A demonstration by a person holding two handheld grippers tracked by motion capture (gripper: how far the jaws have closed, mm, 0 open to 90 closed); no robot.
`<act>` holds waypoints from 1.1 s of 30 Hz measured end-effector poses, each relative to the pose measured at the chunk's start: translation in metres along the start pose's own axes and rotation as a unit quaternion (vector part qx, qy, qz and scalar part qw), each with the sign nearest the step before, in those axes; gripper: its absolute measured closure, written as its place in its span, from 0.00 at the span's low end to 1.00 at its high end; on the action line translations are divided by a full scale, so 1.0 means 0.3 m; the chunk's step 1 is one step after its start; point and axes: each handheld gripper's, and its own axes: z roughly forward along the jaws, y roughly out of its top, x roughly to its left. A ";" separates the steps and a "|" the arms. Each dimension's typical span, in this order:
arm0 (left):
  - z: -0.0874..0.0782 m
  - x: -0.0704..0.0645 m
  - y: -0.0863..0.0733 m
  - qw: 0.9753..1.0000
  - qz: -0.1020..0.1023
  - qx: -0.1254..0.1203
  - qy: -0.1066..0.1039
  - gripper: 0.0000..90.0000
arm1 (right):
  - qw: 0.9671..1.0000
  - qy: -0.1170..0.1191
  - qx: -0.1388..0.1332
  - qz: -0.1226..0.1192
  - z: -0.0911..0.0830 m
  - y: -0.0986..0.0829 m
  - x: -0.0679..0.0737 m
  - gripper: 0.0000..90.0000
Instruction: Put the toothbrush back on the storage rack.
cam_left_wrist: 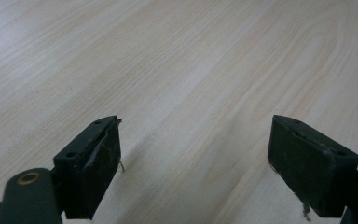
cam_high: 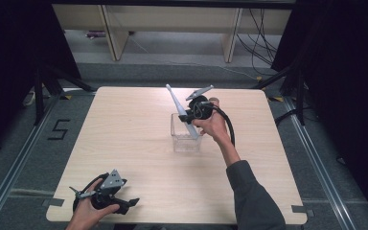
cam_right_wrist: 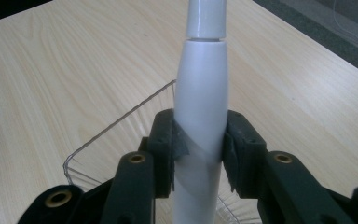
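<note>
A clear plastic box (cam_high: 186,134) stands near the middle of the wooden table (cam_high: 124,139). My right gripper (cam_high: 190,116) is shut on a white electric toothbrush (cam_high: 181,109) that leans up and to the left, its lower end inside the box. In the right gripper view the jaws clamp the toothbrush body (cam_right_wrist: 201,93) just above the box's rim (cam_right_wrist: 121,121). My left gripper (cam_high: 124,205) rests at the table's front left corner, held by a hand. Its pads (cam_left_wrist: 98,163) stand wide apart over bare wood.
Wooden furniture legs (cam_high: 115,33) and loose cables (cam_high: 263,38) lie on the floor beyond the table. Black stands (cam_high: 43,81) flank the far corners. Grey floor rails (cam_high: 316,158) run along both sides of the table.
</note>
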 end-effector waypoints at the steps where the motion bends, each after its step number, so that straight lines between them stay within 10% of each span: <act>1: 0.000 0.000 0.000 1.000 0.000 0.000 0.000 0.19 | 1.000 0.001 0.005 0.010 -0.001 -0.001 0.006 0.74; 33: 0.000 0.000 0.000 1.000 0.000 0.001 -0.001 0.19 | 0.998 0.001 0.055 -0.002 0.080 -0.038 0.013 0.74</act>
